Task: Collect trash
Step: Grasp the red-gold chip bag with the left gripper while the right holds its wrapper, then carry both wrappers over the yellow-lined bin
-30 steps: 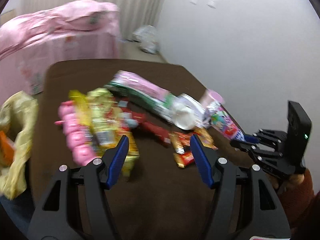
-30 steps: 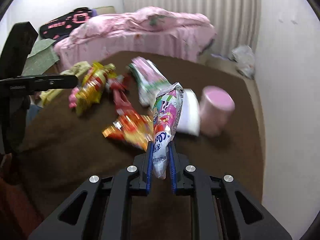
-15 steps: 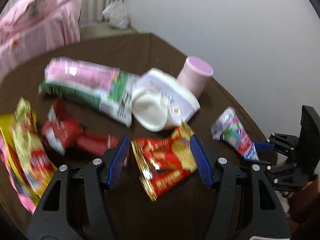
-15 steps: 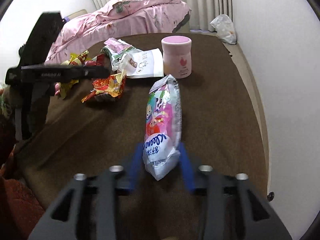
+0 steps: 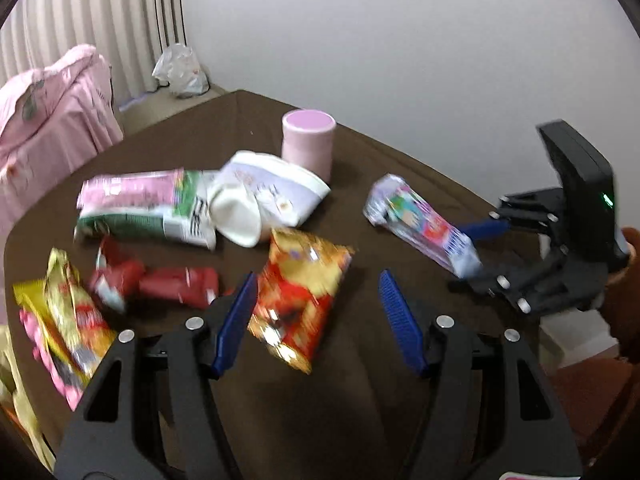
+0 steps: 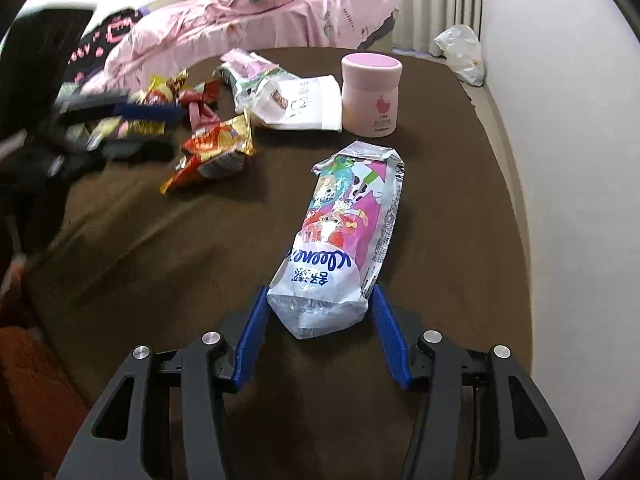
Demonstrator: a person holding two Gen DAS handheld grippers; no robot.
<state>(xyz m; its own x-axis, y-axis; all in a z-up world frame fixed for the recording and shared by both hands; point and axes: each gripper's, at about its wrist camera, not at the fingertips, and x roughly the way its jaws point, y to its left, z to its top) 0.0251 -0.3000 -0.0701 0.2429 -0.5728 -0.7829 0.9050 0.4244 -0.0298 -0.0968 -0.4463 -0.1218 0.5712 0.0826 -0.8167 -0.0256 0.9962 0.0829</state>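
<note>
Trash wrappers lie on brown table (image 6: 440,184), pink bed (image 6: 256,12) and curtain behind, white wall at side. One pink cartoon wrapper (image 6: 344,232) flat between right gripper (image 6: 320,332) fingers, spread, released. One red-gold snack bag (image 5: 300,292) ahead of left gripper (image 5: 316,320), fingers wide apart. One pink jar (image 6: 370,94).

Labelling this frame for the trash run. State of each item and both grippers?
Left gripper: open, over the red snack bag.
Right gripper: open, straddling the tissue pack.
Tissue pack: lying flat, released.
Red snack bag: crumpled, on the table.
Pink jar: upright, lid on.
</note>
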